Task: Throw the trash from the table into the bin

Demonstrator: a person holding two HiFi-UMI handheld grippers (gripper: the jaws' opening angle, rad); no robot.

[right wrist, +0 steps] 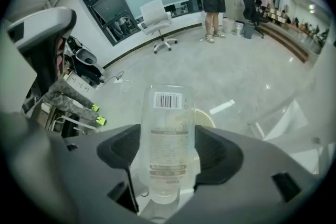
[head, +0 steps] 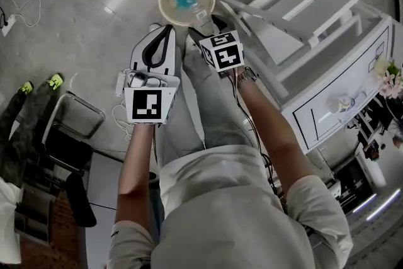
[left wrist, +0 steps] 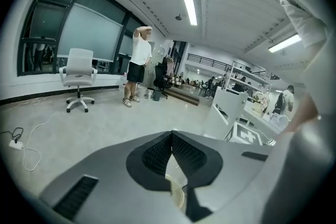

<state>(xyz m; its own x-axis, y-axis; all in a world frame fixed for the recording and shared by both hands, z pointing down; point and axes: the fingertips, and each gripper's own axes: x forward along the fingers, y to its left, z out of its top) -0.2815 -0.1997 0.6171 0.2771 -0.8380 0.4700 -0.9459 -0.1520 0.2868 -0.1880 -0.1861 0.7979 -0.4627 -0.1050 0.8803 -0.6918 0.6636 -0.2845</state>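
Observation:
A round cream bin point(head: 186, 0) with something blue inside stands on the grey floor ahead of my feet. In the head view both grippers hang over the floor just short of it. My right gripper point(right wrist: 167, 152) is shut on a clear plastic bottle point(right wrist: 167, 128) with a barcode label, held upright between the pads; the bin's rim point(right wrist: 209, 117) shows behind it. From above, the right gripper point(head: 206, 27) has the bottle's label point(head: 201, 13) at the bin's near edge. My left gripper point(head: 166, 29) is shut with nothing in it point(left wrist: 171, 139).
A white table point(head: 340, 107) with small items and flowers point(head: 387, 75) stands at the right, white racks point(head: 302, 3) beyond it. A dark chair point(head: 69, 132) is at the left. A person point(left wrist: 139, 63) and an office chair point(left wrist: 79, 73) stand farther off.

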